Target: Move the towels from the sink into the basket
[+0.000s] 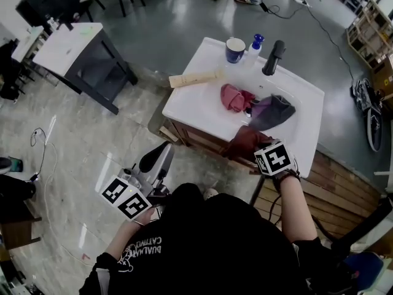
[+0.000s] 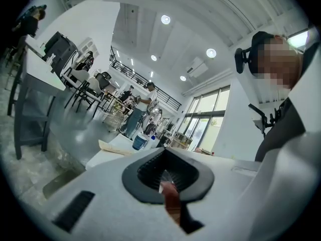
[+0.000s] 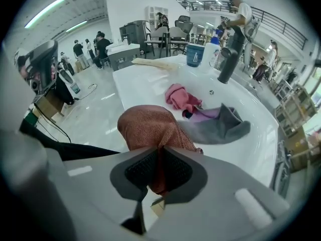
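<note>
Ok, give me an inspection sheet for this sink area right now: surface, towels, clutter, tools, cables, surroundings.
Surface: sink top white, nothing spilled seen.
Job's things: rust towel at the front rim; pink towel and grey towel in the basin; basket, nothing seen.
Clutter: cup, bottle, beige roll at the far edges.
Tools: right tool shut on rust towel; left tool jaws together, off the sink.
Cables: cable on the floor, left.
Surroundings: grey table, glossy floor.

Brown towel: rust-coloured terry, bunched, at the sink's front edge, pinched between the jaws of the right gripper.
Pink towel: crumpled, mid-basin.
Grey towel: grey with a purple face, rumpled, just beside the pink towel, towards the right edge.
Sink: white, rectangular.
</note>
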`<state>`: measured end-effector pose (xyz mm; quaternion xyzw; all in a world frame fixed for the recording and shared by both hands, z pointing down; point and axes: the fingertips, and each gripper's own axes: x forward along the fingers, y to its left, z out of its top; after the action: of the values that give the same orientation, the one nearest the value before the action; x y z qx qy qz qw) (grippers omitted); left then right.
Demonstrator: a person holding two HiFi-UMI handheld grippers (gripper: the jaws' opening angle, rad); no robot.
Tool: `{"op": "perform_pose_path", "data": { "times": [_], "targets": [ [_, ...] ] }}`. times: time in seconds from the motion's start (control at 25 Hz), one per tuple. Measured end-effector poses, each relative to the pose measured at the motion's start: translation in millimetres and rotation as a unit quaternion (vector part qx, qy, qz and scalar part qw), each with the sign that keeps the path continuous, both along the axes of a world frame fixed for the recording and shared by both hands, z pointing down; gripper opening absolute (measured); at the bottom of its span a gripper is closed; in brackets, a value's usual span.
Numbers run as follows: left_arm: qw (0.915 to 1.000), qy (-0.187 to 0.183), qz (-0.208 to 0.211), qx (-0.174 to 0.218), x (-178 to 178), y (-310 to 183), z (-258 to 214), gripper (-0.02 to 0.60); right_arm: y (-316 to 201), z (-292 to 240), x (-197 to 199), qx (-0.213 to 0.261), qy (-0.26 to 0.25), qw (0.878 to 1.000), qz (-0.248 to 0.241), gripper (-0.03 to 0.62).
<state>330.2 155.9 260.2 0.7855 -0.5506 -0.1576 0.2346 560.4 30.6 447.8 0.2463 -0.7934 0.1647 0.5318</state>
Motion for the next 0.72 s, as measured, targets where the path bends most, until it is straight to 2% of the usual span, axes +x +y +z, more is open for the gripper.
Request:
{"op": "perform_pose_path", "data": {
  "times": [0.24, 0.44, 0.72],
  "targets": [
    [0.9996, 0.014, 0.019, -0.016, -29.1, 11.9, 6.0, 0.002, -0.8, 1.6, 1.2, -0.012, 0.012, 0.997, 0.071, 0.029],
    [0.9986, 0.007, 0.050, -0.016, -55.5, 11.2, -2.1, 0.002, -3.9, 2.4, 1.3, -0.028, 0.012, 0.989, 0.143, 0.026],
    [0.9960, 0.019, 0.078, -0.040, -91.2, 20.0, 16.2, 0.002, -5.6, 0.6, -1.7, 0.003, 0.017, 0.975, 0.221, 0.021]
  ]
}}
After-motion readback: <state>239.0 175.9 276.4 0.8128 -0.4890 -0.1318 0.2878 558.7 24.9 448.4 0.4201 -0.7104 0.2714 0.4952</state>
